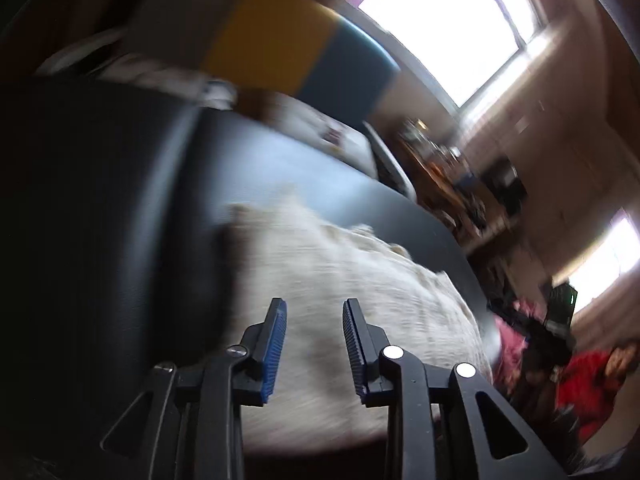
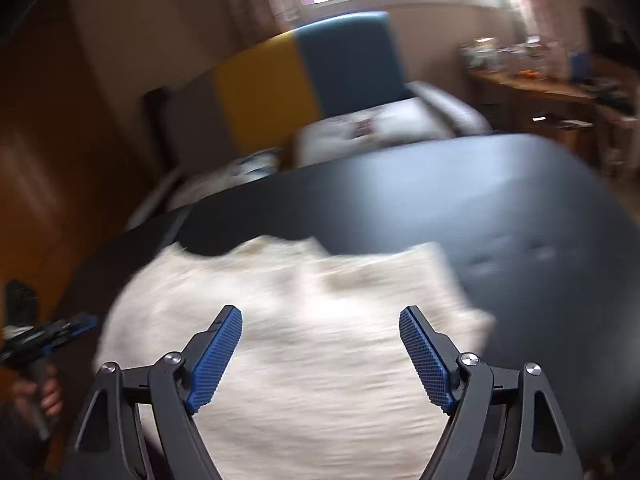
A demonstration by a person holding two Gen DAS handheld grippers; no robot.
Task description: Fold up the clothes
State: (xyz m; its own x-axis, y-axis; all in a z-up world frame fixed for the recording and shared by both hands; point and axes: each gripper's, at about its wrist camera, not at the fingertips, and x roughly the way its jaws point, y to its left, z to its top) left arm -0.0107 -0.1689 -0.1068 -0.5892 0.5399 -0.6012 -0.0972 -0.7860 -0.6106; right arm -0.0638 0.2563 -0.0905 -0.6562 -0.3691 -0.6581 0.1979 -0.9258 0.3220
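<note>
Garment point(image 2: 304, 344) below both tongs, w/ gaps empty.

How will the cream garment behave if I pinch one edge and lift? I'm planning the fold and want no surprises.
The cream garment lies rumpled with wavy edges on the black table, so it is probably floppy and would drape. It looks like a thick knit, perhaps slightly heavy, though blur hides detail. The table looks smooth, so pushing may slide or bunch it. Both the left gripper and the right gripper are open.
</note>
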